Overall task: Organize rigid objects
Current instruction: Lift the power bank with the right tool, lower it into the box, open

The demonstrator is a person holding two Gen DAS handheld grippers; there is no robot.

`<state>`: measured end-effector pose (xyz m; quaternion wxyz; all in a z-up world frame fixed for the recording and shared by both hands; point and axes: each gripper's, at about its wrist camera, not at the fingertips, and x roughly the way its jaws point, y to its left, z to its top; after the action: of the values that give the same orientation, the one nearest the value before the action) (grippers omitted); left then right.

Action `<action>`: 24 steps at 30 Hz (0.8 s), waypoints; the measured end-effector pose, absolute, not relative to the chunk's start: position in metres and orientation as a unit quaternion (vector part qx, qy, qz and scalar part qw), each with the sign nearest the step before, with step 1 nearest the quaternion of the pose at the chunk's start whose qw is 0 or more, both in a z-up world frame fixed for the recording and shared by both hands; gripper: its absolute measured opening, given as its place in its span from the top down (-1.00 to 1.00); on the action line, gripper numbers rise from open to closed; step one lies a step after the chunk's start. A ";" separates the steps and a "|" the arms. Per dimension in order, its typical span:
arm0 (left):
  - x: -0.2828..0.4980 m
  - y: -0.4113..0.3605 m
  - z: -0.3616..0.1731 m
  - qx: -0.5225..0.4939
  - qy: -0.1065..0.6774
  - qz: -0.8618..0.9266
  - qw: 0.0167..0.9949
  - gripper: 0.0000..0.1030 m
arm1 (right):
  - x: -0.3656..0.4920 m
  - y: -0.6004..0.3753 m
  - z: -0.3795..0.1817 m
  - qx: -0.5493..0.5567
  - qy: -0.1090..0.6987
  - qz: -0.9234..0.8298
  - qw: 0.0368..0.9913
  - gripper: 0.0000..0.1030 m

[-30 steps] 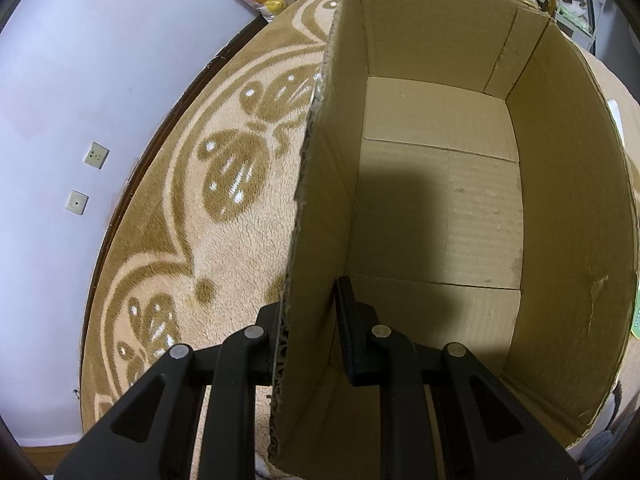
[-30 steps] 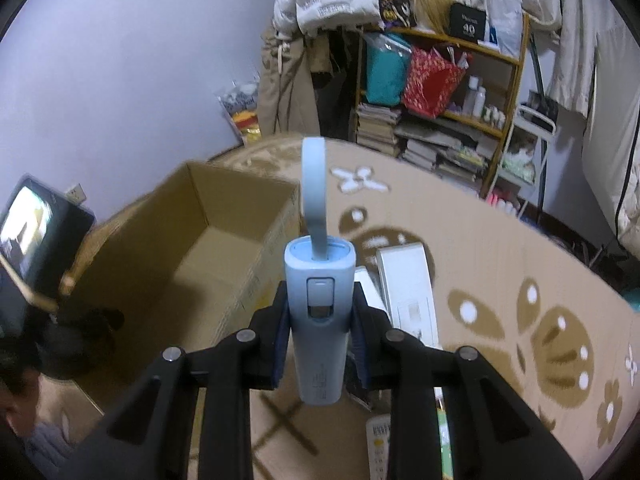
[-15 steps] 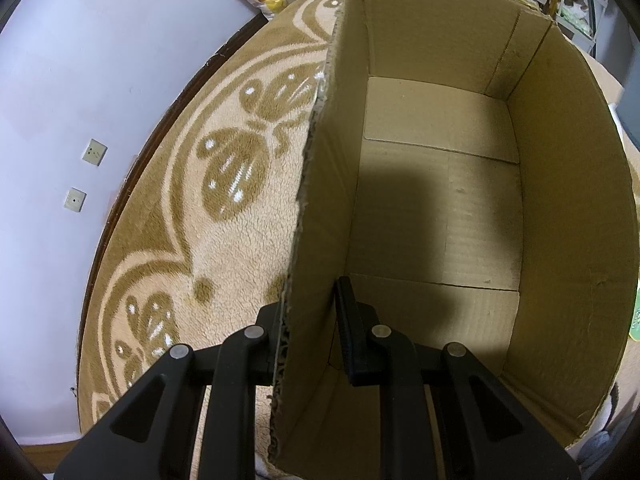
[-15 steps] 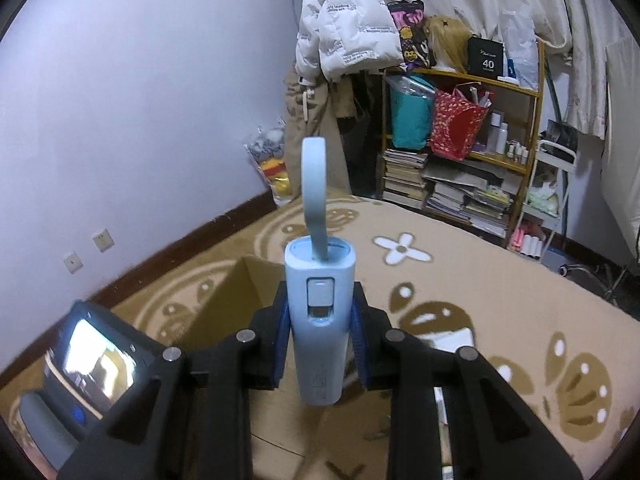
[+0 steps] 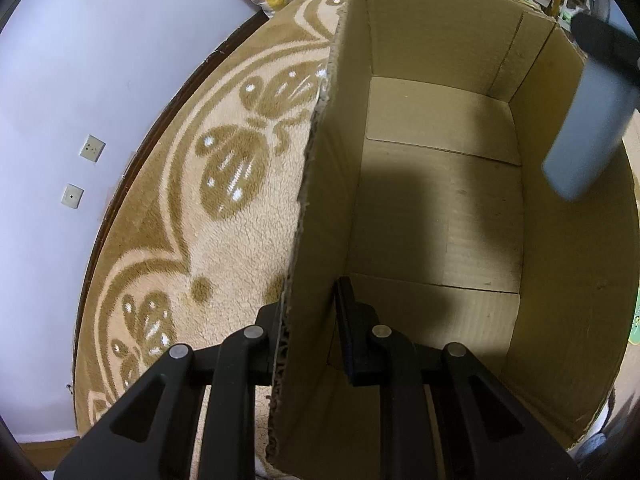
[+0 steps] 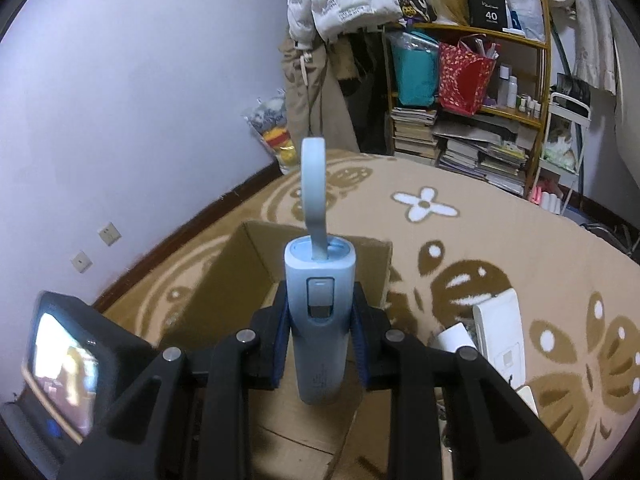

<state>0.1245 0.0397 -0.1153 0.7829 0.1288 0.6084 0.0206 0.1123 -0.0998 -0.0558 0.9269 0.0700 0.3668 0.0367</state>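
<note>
The pale blue device (image 6: 319, 320) with its loop strap is being held upright between the closed pads of the right gripper (image 6: 319, 342), clamped at mid-body, and is being carried above the open cardboard box (image 5: 440, 208); in the left wrist view its lower end (image 5: 588, 128) is being seen over the box's right wall, not yet inside. Likely risk: if it is released from this height, the hard body may be bounced or tipped against the bare box floor, and a drift rightward would have it dropped outside on the carpet (image 6: 500, 248). The smooth rounded shell could also be slipped through the pads if the grip is loosened early. The left gripper (image 5: 308, 340) is being kept low and level, one finger outside and one inside the box's left wall, apparently pinching the cardboard to steady it. The right gripper is being pointed forward, tilted slightly down.
</note>
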 end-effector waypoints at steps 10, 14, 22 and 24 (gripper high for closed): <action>0.125 0.040 -0.115 0.127 0.609 0.019 0.783 0.65 | 0.119 -0.101 -0.077 0.071 0.392 0.027 0.917 0.44; 0.124 0.039 -0.115 0.128 0.608 0.016 0.783 0.65 | 0.118 -0.099 -0.076 0.061 0.388 0.028 0.919 0.44; 0.123 0.039 -0.113 0.131 0.607 0.018 0.783 0.65 | 0.107 -0.096 -0.046 0.022 0.353 0.031 0.935 0.21; 0.123 0.039 -0.114 0.131 0.608 0.017 0.783 0.65 | 0.101 -0.100 -0.040 0.020 0.344 0.026 0.938 -0.15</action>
<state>0.1233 0.0389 -0.1136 0.7832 0.1307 0.6077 0.0175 0.1012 -0.1004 -0.0402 0.9383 0.0195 0.3444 0.0260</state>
